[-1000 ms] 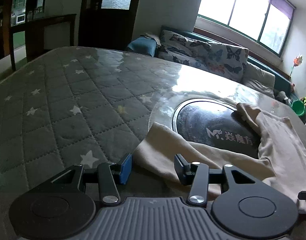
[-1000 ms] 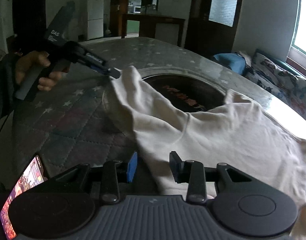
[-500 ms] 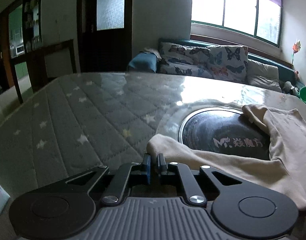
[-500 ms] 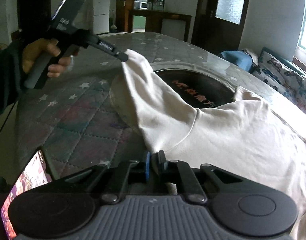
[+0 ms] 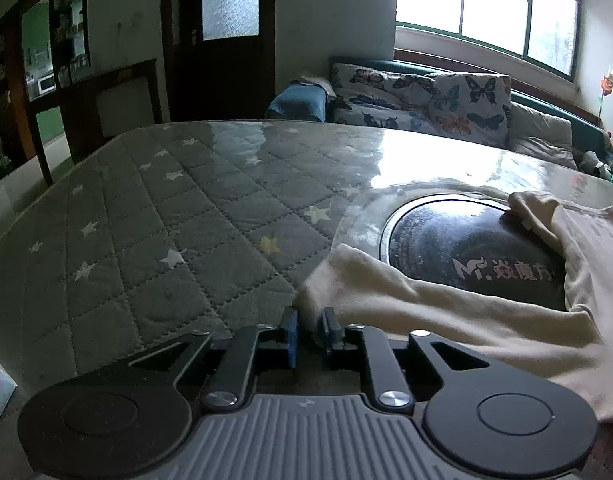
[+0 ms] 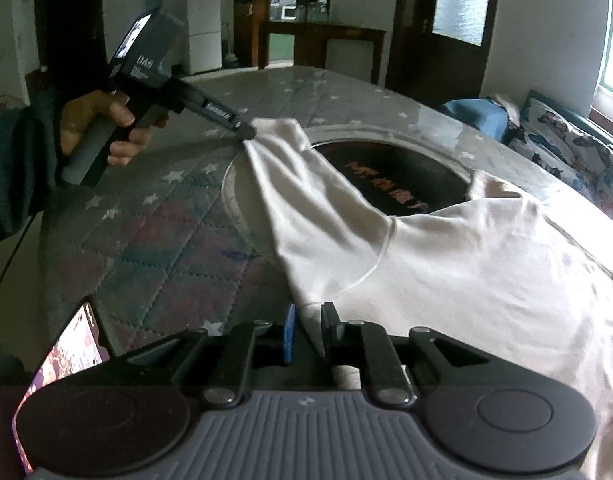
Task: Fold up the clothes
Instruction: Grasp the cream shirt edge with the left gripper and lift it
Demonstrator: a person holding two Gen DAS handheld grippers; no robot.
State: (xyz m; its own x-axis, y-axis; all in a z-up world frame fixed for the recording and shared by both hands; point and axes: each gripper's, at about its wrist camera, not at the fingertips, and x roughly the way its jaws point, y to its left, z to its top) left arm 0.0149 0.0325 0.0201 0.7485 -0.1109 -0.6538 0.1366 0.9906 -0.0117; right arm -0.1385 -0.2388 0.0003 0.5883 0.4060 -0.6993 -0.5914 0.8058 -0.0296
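Observation:
A cream long-sleeved shirt (image 6: 446, 272) lies across the quilted star-patterned table cover (image 5: 166, 240) and partly over a round black inset plate (image 5: 466, 256). My left gripper (image 5: 309, 324) pinches the end of one sleeve (image 5: 346, 280). In the right wrist view that left gripper (image 6: 248, 132), in a person's hand (image 6: 98, 120), holds the sleeve tip off the table, cloth taut. My right gripper (image 6: 308, 328) pinches the shirt's near edge by the armpit seam. Both pairs of jaws are opening slightly, with cloth still pressed between the pads.
A lit phone (image 6: 66, 360) lies on the table at the near left of my right gripper. A butterfly-print sofa (image 5: 426, 96) and windows stand beyond the far table edge. A dark door and a sideboard are at the back.
Both grippers went from open around the cloth to closed on it. The left one has since raised the sleeve end off the table, and the sleeve now hangs taut.

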